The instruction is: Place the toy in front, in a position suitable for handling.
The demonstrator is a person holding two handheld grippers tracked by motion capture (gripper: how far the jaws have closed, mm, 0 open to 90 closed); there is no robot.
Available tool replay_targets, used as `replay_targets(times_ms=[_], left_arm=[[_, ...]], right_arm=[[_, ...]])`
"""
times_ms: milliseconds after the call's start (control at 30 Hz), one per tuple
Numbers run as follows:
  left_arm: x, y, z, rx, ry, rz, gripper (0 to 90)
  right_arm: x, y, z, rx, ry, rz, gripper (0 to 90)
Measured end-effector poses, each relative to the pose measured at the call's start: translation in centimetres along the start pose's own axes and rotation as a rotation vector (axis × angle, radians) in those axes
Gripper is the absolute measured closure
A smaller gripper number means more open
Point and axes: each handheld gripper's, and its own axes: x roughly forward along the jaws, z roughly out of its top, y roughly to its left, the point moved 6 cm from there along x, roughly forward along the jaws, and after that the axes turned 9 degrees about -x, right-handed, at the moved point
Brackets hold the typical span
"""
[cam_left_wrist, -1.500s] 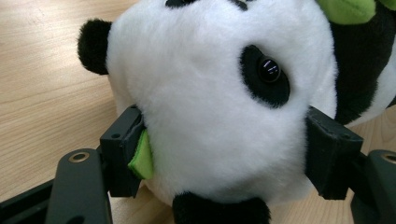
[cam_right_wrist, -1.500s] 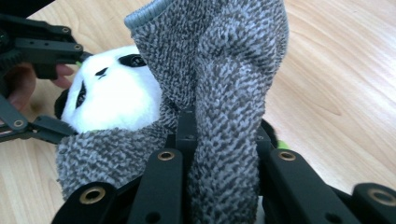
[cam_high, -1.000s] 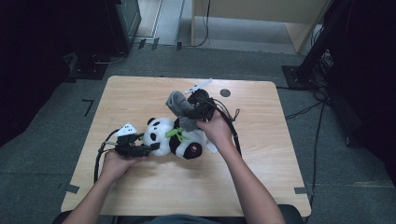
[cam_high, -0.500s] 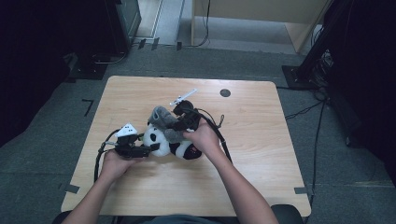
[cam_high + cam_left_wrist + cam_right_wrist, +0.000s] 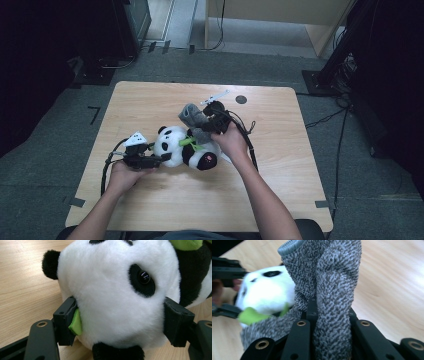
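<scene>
A black-and-white plush panda (image 5: 186, 147) with a green scarf lies on the wooden table (image 5: 150, 100). My left gripper (image 5: 159, 159) holds its white head (image 5: 112, 295) between both pads (image 5: 68, 317), shut on it. My right gripper (image 5: 200, 127) is shut on a grey knitted sock-like cloth (image 5: 192, 116), which hangs over the panda's body. In the right gripper view the grey cloth (image 5: 329, 290) is pinched between the jaws, with the panda's head (image 5: 267, 290) behind it at the left.
A small dark round hole (image 5: 241, 99) marks the table's far side. Black cables (image 5: 250, 145) trail from both grippers across the tabletop. Dark equipment and a grey floor surround the table.
My right gripper has carried the grey cloth left and toward me, then back slightly, so it now drapes over the panda's body. The left gripper has kept hold of the head.
</scene>
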Motion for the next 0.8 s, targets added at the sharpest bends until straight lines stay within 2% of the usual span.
replay_targets(times_ms=[133,233,367,467,600,667,800], left_arm=[[0.0,0.0,0.0,-0.004,-0.002,0.0,26.1],[0.0,0.1,-0.1,0.005,-0.003,0.001,26.1],[0.0,0.1,0.0,0.002,-0.007,0.002,26.0],[0.0,0.0,0.0,0.006,-0.01,-0.001,25.8],[0.0,0.1,0.0,0.001,-0.011,-0.004,25.5],[0.0,0.1,0.0,0.005,-0.011,-0.001,25.6],[-0.1,0.0,0.1,-0.005,-0.011,0.008,25.7]], right_arm=[[-0.9,-1.0,0.2,-0.003,0.036,-0.067,75.9],[-1.7,-0.9,1.1,-0.014,0.012,-0.086,76.1],[-2.2,1.3,3.2,-0.038,-0.056,-0.029,76.0],[-1.5,3.4,4.5,-0.073,-0.075,0.021,76.0],[0.3,6.0,5.8,-0.077,-0.081,0.104,75.9],[1.4,7.2,6.1,-0.078,-0.077,0.13,75.9],[3.5,9.5,6.1,-0.062,-0.031,0.199,75.9]])
